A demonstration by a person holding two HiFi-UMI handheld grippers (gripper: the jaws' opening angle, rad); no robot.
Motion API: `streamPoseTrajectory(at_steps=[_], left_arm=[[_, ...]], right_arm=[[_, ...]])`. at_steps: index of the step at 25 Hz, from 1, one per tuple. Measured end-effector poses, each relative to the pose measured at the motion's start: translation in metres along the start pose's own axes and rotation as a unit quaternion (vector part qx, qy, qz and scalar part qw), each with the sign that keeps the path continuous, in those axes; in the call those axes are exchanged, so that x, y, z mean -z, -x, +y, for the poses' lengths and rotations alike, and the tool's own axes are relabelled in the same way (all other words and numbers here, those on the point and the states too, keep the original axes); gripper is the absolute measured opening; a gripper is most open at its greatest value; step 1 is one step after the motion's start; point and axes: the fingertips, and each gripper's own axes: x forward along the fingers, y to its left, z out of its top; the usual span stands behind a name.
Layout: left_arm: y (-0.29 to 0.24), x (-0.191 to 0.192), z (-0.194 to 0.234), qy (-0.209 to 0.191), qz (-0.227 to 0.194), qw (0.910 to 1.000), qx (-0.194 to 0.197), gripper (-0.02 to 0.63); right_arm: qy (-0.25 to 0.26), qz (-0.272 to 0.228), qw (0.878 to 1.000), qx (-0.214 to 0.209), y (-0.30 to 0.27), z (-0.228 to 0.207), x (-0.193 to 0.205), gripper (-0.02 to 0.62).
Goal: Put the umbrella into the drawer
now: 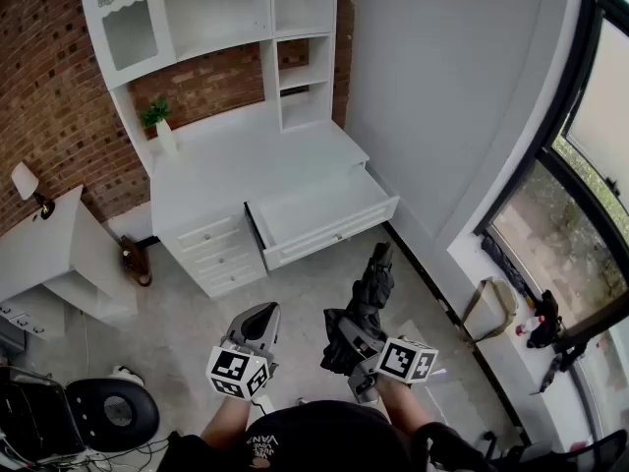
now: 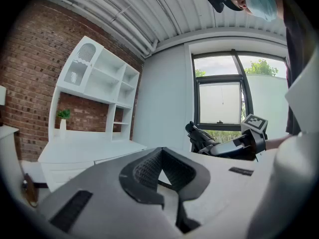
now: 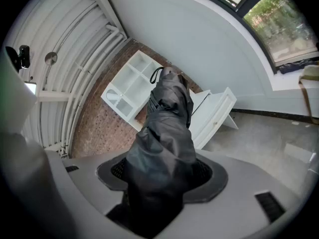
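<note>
Left gripper [image 1: 261,313] hung closed and empty, leaving the way clear. Ahead, the drawer [image 1: 334,234] stood pulled open, ready to receive. Right gripper [image 1: 346,340] clamped the folded umbrella [image 1: 371,288], pointed toward the drawer, well outside it.

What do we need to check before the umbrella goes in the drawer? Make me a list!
1. Top drawer pulled open: ok.
2. Room inside the drawer: ok, it looks empty.
3. Folded black umbrella held firmly: ok, the right gripper is shut on its lower end.
4. Left gripper free to help: ok, jaws together, nothing between them.
5. Umbrella over the drawer: not ok, it is above the floor in front of the drawer.
6. Umbrella short enough to fit: cannot tell.
</note>
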Motion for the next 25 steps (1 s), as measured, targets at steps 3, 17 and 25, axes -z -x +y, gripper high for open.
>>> streamPoseTrajectory(at_steps=[3,17,25], left_arm=[[0.001,0.002,0.0,-0.005,0.002,1.0,0.005,0.006],[-0.01,0.013,0.024,0.006,0.009,0.9998,0.019,0.006],[-0.075,0.011,0.046,0.019,0.012,0.9996,0.018,0.006]], right_arm=[[0.002,-0.001,1.0,0.006,-0.003,0.001,0.002,0.265],[0.008,-0.007,1.0,0.025,-0.03,0.0,-0.002,0.27],[-0.007,0.003,1.0,0.03,-0.075,-0.038,-0.046,0.27]])
